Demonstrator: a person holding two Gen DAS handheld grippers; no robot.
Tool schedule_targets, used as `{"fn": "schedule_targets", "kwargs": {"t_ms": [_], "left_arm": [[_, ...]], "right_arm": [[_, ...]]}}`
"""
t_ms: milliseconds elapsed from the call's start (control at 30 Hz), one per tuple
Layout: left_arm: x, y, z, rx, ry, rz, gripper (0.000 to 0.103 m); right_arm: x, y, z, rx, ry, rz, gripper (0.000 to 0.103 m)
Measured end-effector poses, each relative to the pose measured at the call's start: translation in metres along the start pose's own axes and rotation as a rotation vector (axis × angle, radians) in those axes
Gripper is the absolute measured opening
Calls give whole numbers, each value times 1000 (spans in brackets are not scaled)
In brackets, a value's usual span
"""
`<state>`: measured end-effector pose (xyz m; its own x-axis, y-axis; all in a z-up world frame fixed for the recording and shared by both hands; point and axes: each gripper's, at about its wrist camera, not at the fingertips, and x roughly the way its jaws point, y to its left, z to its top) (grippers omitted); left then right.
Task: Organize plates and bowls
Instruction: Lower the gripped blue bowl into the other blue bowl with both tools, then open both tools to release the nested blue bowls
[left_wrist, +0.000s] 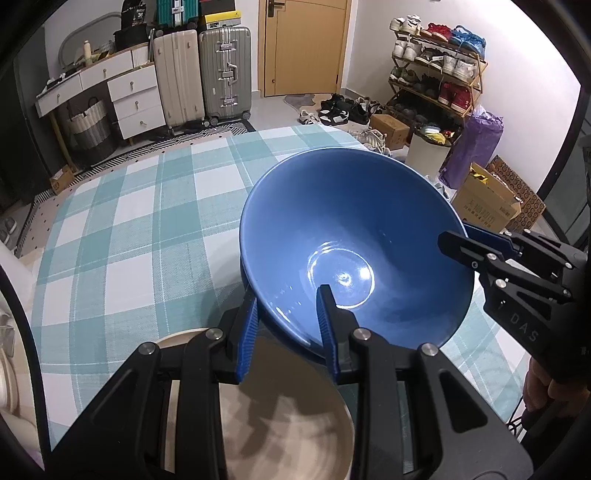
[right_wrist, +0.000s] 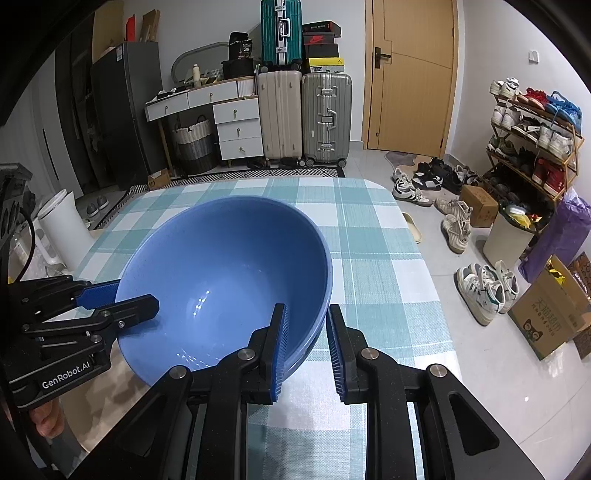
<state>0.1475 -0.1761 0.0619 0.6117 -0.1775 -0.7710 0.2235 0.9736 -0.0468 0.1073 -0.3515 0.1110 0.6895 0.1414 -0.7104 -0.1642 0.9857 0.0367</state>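
A large blue bowl (left_wrist: 354, 236) is held tilted above the checked tablecloth (left_wrist: 147, 221); it also shows in the right wrist view (right_wrist: 221, 277). My left gripper (left_wrist: 288, 306) is shut on the bowl's near rim, one finger inside and one outside. My right gripper (right_wrist: 304, 325) is shut on the opposite rim in the same way; it shows at the right in the left wrist view (left_wrist: 461, 243). A beige plate or bowl (left_wrist: 288, 413) lies just under the left gripper. A second blue rim seems to sit under the bowl.
The table's far edge (right_wrist: 258, 181) and right edge (right_wrist: 424, 258) drop to a tiled floor with shoes (right_wrist: 480, 288), cardboard boxes and a white bin (right_wrist: 509, 236). Suitcases (right_wrist: 303, 118) and a drawer unit stand by the far wall. Pale dishes (left_wrist: 7, 369) sit at the left.
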Motion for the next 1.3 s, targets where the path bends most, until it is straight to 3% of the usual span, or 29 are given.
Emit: {"fn": "schedule_targets", "kwargs": {"t_ms": [667,867,1167,1300], "left_arm": [[5,2,-7,40,34,38,29],[11,5,-6,12,58,18,36],[15,9,-5,-12,71,-9,52],[12,14,-4,-33,53,-29,72]], "right_arm": [[5,-3,-4,-10,16,17,21],[8,-3,-5,-11,18,13,21],[11,-5,-6,-11,32,11,21],[9,-5,-7,-12,34,15,24]]}}
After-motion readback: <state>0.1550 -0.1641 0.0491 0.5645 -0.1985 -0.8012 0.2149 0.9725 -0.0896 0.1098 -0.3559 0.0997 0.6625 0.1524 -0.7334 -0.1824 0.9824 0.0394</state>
